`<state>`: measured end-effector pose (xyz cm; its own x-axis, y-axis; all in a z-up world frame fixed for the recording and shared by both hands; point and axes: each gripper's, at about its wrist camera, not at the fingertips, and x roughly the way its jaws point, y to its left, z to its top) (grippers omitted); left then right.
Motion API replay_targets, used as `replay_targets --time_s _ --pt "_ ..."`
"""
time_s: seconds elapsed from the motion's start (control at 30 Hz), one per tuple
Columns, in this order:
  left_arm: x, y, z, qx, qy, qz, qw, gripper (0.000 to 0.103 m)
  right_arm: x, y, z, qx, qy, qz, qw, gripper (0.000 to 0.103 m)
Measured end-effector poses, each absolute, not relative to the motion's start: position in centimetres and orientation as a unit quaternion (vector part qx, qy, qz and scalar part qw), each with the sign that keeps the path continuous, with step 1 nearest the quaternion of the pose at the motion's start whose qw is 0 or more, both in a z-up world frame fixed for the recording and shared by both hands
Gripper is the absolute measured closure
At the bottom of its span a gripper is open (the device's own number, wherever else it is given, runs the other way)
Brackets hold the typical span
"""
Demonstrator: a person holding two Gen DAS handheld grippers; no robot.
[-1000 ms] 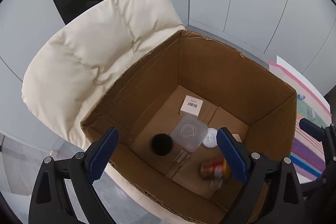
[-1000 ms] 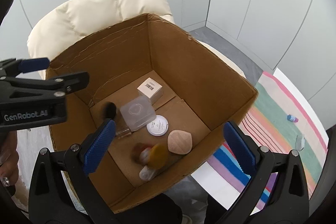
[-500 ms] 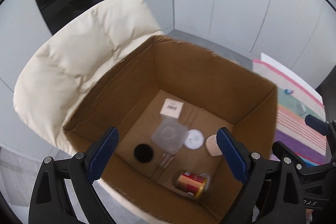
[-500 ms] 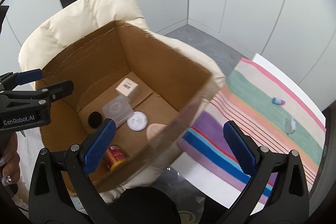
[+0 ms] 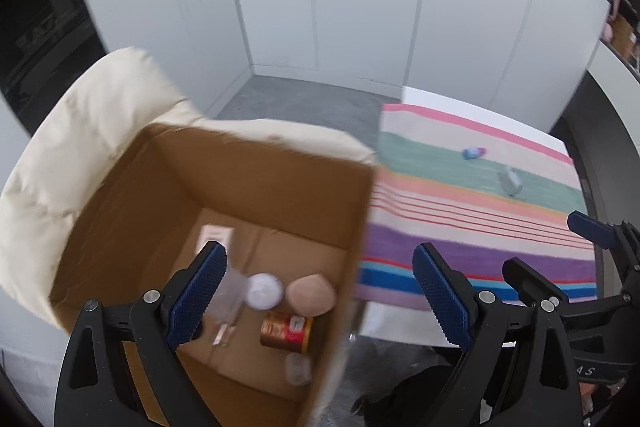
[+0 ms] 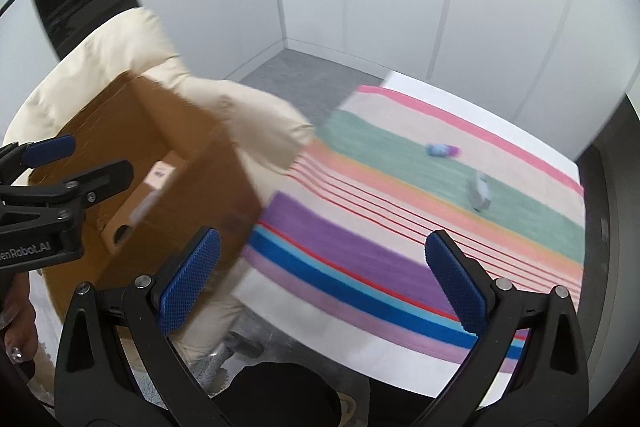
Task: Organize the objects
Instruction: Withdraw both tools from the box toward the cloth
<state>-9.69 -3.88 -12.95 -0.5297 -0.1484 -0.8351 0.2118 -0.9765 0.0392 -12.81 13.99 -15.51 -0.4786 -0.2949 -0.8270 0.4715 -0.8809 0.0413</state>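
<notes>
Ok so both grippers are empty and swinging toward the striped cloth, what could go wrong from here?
1. The small blue bottle lies on its side on the striped cloth; a nudge from the open right hand-held gripper might roll it away.
2. The grey item is blurred, so a grasp could miss.
3. The cardboard box sits on a soft cream chair and may tip.

White lettering on the black body of the left gripper (image 6: 48, 163), seen at the left edge of the right wrist view, reads "enRobot.AI"; its first letter is cut off by the frame edge. In the left wrist view, the black body of the right gripper (image 5: 560, 247) bears the letters "AS". The label on the red-and-gold can (image 5: 286, 331) is too blurred to read.
</notes>
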Motion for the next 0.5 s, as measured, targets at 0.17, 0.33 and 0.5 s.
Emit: replay_targets --time_s 0.17,0.33,0.5 --pt "-11.9 0.1 -13.4 0.484 0.028 -0.872 0.074 0.008 -14.5 18.9 -16.3 0.469 0.067 -0.860 0.191 0.000" --pt "-14.3 3.5 -14.1 0.489 0.019 -0.870 0.057 0.008 -16.5 23.0 -17.3 0.476 0.042 -0.863 0.166 0.000" --pt "-17.9 6.5 -15.6 0.480 -0.006 -0.875 0.061 0.008 -19.6 26.2 -19.3 0.483 0.031 -0.863 0.144 0.000"
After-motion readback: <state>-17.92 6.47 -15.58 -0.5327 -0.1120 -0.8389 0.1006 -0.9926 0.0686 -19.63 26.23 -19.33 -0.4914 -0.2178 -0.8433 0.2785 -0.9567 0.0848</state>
